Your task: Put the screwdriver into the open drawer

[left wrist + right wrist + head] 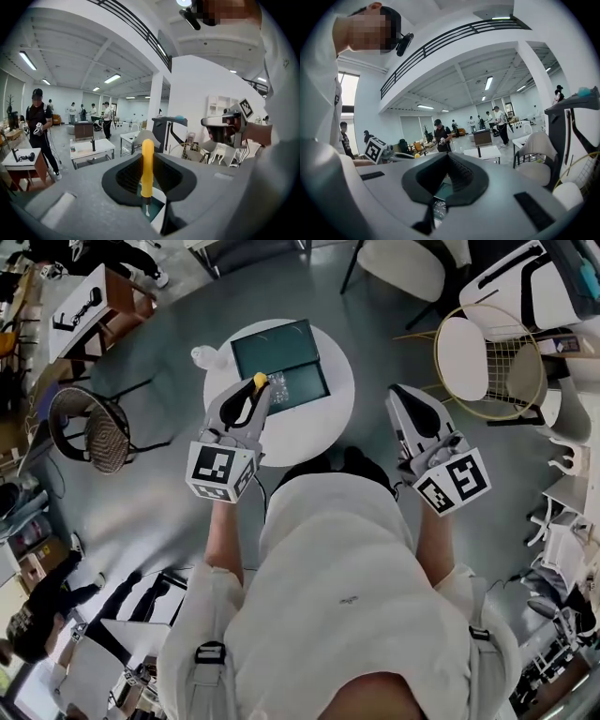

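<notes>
Head view: left gripper [255, 395] is clamped on the yellow-handled screwdriver [147, 164], handle poking past its 2 jaws, over the small round white table [337, 413], beside what looks like a dark green drawer box [277, 352]. Right gripper [398, 395] is pinched closed and empty, just off the table's right edge, above open grey floor [375, 343].

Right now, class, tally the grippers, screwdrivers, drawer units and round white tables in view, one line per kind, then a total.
Grippers: 2 (left gripper, right gripper)
Screwdrivers: 1 (screwdriver)
Drawer units: 1 (drawer unit)
Round white tables: 1 (round white table)
Total: 5
</notes>
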Action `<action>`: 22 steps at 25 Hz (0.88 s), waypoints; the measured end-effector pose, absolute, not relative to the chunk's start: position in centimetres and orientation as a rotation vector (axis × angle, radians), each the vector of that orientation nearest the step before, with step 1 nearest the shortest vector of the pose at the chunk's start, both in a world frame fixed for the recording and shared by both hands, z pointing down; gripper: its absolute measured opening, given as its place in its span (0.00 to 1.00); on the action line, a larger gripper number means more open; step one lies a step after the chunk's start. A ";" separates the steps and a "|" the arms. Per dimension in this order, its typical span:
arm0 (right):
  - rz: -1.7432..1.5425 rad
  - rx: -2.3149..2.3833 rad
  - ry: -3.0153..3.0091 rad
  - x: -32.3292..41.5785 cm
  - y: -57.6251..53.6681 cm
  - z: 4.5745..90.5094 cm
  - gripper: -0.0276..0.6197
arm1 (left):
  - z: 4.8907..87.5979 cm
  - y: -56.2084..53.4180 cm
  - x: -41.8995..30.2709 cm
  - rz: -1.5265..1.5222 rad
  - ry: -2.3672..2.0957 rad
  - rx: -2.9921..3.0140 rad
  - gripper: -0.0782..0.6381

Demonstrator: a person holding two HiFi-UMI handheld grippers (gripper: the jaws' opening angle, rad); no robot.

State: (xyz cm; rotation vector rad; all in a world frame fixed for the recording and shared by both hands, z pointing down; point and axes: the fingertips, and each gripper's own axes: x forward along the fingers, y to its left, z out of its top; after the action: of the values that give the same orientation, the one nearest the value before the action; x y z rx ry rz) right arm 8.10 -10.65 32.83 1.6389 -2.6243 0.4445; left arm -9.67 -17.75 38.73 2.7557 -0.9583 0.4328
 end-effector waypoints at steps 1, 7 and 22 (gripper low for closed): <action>0.452 1.650 -2.612 8.0 -10.7 33.0 0.05 | 39.6 -18.0 -9.5 0.465 -0.935 2.758 0.21; 0.490 1.687 -2.563 8.0 -11.6 33.8 0.05 | 44.0 -19.3 -8.1 0.631 -0.814 2.771 0.21; 0.594 1.724 -2.456 9.0 -11.4 35.8 0.05 | 53.4 -20.8 -5.6 1.041 -0.596 2.768 0.21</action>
State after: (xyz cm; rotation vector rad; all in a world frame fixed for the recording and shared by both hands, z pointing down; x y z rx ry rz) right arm 9.02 -11.40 35.78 1.7240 -2.4561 0.5941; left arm -5.63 -20.82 53.37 2.7681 -0.5959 1.0413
